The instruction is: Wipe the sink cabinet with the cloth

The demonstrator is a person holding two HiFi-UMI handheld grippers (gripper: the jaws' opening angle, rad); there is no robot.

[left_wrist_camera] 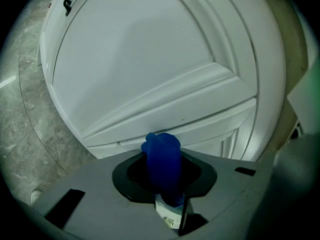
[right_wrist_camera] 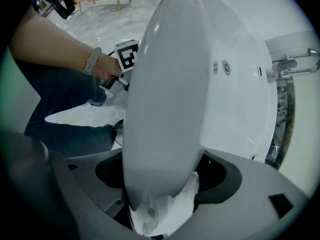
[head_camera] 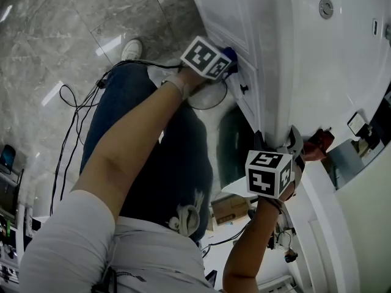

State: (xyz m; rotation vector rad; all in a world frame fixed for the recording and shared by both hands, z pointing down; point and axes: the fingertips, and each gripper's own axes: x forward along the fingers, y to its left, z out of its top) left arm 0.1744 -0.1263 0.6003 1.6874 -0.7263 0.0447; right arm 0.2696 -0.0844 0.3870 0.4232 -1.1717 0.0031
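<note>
Cloth (left_wrist_camera: 161,156), blue, bunched and clenched in left gripper (left_wrist_camera: 167,204) jaws, sticks forward at cabinet door (left_wrist_camera: 150,74) lower moulding, probably so it can wipe; contact unclear. Right gripper (right_wrist_camera: 160,215) jaws pinch white rag (right_wrist_camera: 175,204) at sink (right_wrist_camera: 235,99) rim above door, likely bracing.

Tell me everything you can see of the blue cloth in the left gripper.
The blue cloth looks like soft fabric, bunched into a narrow upright wad. The left gripper is shut on its lower part, and a small white piece, perhaps a tag, shows beneath. Its rounded top points at the white cabinet door, near the lower rail. Actual contact cannot be confirmed.
</note>
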